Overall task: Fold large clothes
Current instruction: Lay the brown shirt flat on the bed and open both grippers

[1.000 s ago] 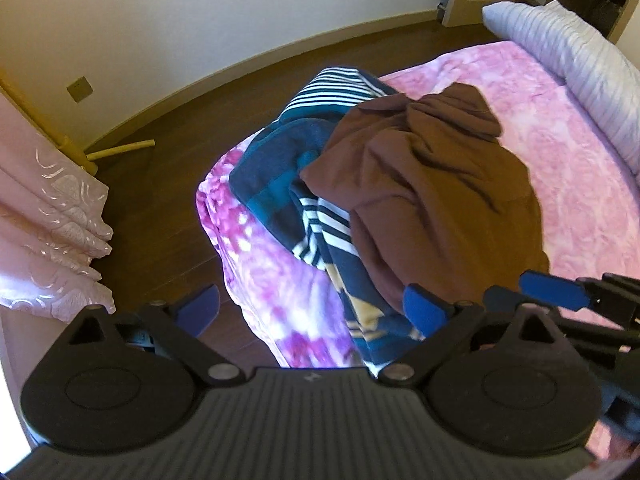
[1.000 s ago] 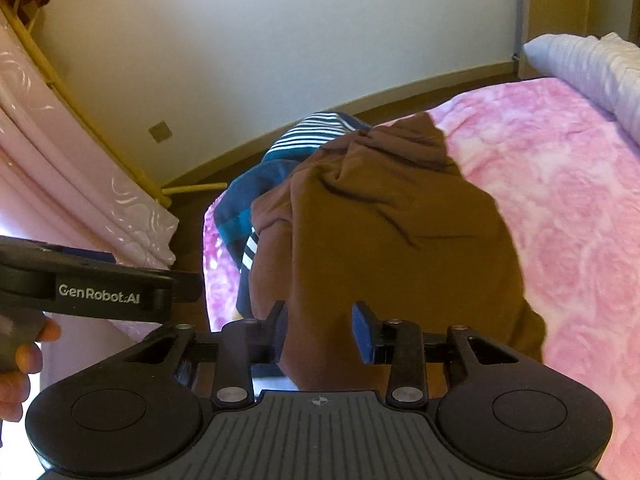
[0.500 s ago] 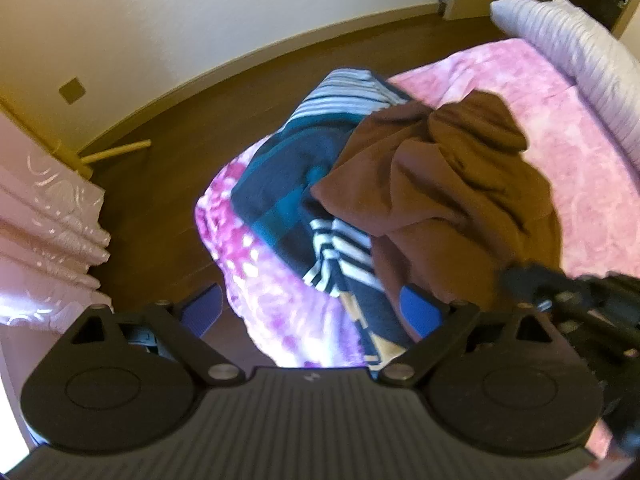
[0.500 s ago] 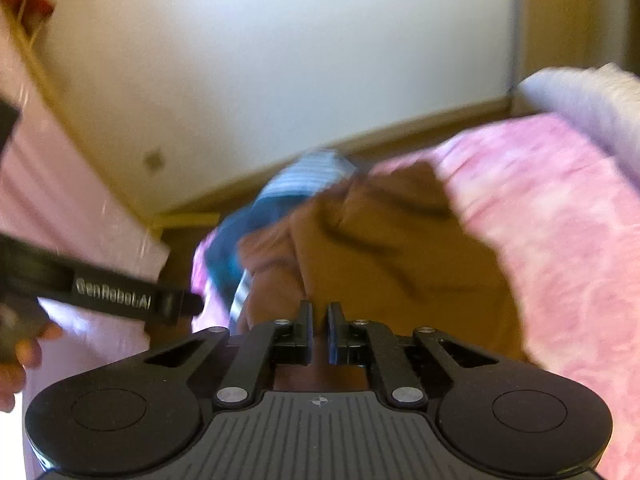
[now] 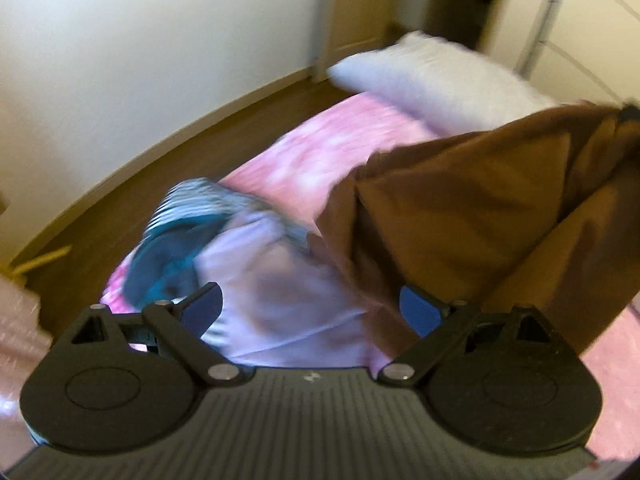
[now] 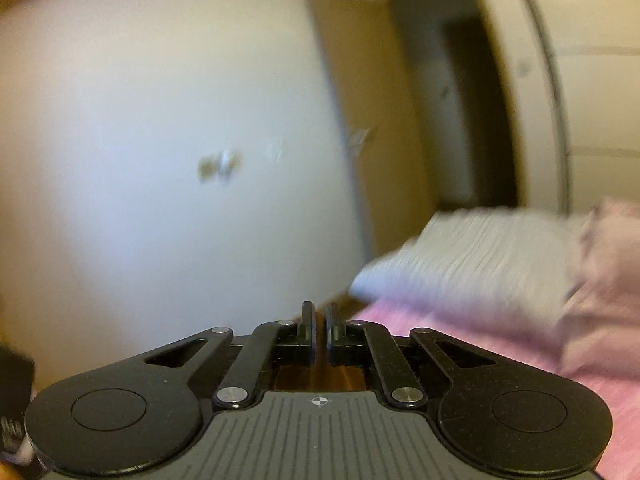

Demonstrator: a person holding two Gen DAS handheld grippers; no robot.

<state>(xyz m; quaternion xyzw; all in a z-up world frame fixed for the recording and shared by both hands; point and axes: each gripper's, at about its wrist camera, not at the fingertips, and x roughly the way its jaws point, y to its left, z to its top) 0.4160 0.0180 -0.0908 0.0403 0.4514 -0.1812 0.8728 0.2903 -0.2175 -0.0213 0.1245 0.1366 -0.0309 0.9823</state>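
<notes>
The right gripper (image 6: 320, 334) has just closed, and its jaws now stand together with a sliver of brown cloth showing low between and behind them, so it is clamped on the brown garment (image 5: 472, 216). In the left wrist view that garment hangs in the air, drawn up toward the top right edge where the right gripper holds it, and drapes down and leftward so that its lower edge falls just beside the left gripper's right pad. The left gripper (image 5: 310, 306) has its jaws wide apart and holds nothing. Relative to the left gripper, the garment lies to the right and above, its long axis running on a slant from the held point down to the free hem; the pile (image 5: 224, 248) of striped, teal and pale clothes sits straight ahead and below, on the pink bed (image 5: 288, 160), with the pillow (image 5: 432, 80) beyond. I judge the next move to turn on the left gripper, the nearer one to the loose hem, reaching right to take a second corner so the garment can be spread. The blur makes the exact edge hard to pick out.
</notes>
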